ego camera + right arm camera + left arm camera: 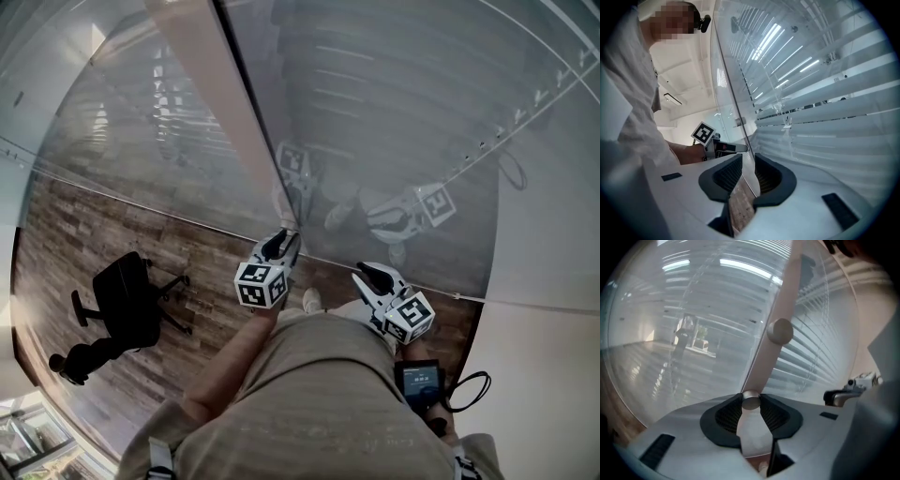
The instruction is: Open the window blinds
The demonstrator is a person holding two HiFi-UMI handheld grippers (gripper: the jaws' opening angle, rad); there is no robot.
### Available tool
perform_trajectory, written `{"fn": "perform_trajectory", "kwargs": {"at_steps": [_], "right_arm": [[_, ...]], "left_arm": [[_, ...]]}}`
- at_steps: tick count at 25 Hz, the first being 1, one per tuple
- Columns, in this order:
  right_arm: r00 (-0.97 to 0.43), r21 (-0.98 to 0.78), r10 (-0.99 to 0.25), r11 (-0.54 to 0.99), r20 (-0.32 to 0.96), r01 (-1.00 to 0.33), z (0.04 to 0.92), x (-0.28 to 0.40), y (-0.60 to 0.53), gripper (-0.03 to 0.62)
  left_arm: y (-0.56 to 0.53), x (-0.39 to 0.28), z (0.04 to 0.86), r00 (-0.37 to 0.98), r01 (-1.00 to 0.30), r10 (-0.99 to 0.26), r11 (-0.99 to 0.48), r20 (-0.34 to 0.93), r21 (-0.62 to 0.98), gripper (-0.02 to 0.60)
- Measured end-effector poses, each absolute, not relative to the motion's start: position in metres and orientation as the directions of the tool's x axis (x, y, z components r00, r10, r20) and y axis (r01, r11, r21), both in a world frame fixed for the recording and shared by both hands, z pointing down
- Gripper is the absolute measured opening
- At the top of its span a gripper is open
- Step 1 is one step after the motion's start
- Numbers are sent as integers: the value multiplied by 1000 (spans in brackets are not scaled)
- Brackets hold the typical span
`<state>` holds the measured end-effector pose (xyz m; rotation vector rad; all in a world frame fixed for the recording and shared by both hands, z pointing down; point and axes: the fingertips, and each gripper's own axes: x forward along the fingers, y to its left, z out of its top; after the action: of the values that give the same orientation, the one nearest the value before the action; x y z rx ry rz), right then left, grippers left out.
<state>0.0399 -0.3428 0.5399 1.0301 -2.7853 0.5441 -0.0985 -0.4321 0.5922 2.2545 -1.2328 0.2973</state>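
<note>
Metal knob (751, 401) in left gripper (751, 397)

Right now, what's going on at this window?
A person stands at a glass wall with blinds behind it, a gripper in each hand. The left gripper has its jaws closed on a small round knob at the frame post. The right gripper waits alongside, jaws apart, holding nothing. The slats look largely closed.

head view: steeply down pale vertical frame post (225, 103) | left gripper view: up post, touching-close to small silver round knob (751, 401) | right gripper view: close along white slatted blinds (825, 122) | shared: post head/left, blinds left/right
</note>
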Motion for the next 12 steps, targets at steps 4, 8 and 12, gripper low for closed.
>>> {"fn": "perform_trajectory", "kwargs": {"at_steps": [4,8,12], "right_arm": [[-764,-293,-603,706,229,-645,540,39,-343,91],[-772,-298,-595,712,225,-636,542,34,-341,90],[-775,-297,-588,716,231,-632,543,33,-339,90]], "left_arm": [[-435,-101,593,606,-744,-703,-336,372,577,135],[-437,-102,596,647,-638,-697,-271,310,721,135],[-437,-100,600,678,-516,-695,-217,240,829,135]]}}
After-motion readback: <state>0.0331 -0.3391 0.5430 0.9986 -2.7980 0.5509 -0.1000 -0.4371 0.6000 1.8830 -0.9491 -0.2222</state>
